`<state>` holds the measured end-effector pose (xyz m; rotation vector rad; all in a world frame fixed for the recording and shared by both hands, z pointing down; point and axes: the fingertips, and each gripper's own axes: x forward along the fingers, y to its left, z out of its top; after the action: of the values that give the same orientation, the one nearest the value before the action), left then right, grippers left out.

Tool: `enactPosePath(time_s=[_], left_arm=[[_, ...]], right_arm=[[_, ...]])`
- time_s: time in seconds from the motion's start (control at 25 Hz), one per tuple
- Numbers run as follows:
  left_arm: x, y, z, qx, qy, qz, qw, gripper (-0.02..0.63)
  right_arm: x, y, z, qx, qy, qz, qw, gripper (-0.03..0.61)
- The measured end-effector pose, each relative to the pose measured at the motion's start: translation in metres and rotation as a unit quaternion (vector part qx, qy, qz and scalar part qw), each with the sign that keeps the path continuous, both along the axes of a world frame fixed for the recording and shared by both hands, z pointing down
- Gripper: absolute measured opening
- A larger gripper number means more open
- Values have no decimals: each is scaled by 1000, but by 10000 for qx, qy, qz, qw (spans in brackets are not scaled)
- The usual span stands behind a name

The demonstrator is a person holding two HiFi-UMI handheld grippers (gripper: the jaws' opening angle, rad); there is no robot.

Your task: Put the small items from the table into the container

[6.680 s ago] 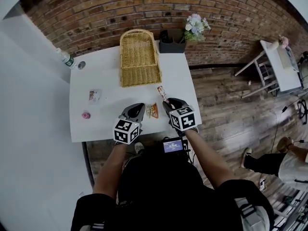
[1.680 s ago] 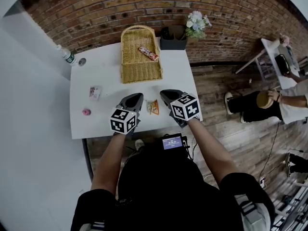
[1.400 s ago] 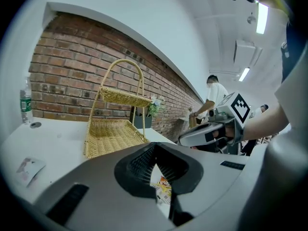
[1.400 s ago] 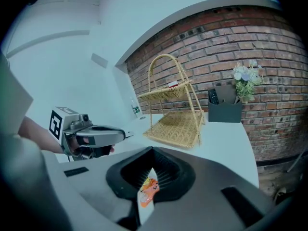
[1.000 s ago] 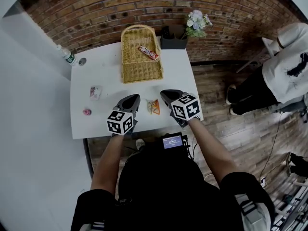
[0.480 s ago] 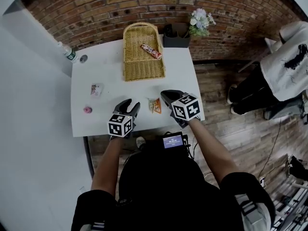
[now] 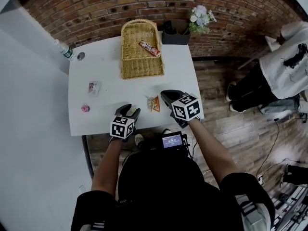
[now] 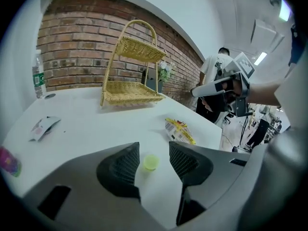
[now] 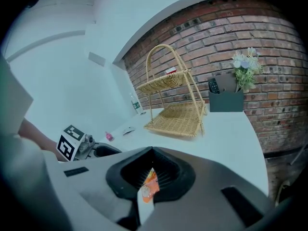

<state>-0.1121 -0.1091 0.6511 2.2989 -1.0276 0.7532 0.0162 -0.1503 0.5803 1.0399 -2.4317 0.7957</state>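
Left gripper view shows the left gripper [image 8: 154, 149], jaws opening clear of the yellow-green disc [image 8: 150, 162] between them, likely light, stiff, slippery, best pinched across its rim.

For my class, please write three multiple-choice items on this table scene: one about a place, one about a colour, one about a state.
1. Where is the red snack bar?
A. on the basket, upper tier
B. at the table's near edge
C. on the floor

2. What colour is the small round item between the left hand-held gripper jaws?
A. pink
B. blue
C. yellow-green

3. How is the water bottle?
A. lying flat
B. upright
C. inside the basket

Answers:
1 A: the right gripper view shows it on the upper shelf.
2 C: it sits yellow-green on the table between the opening jaws, not gripped.
3 B: it stands at the table's far corner.
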Motion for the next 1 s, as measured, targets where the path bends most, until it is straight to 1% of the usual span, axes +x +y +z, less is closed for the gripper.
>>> enactPosePath(time_s=[0.56,0.76,1.0], left_arm=[[1,1,21,-196,-247,-68,9995,184],[-3,0,22,-171,-332,-150,9992,128],[-4,-1,21,-181,-326,-143,9992,120]], right_arm=[[11,2,10,-123,-7,105,9999,14],[11,2,10,-139,-20,112,9998,14],[11,2,9,-126,-11,101,9999,14]])
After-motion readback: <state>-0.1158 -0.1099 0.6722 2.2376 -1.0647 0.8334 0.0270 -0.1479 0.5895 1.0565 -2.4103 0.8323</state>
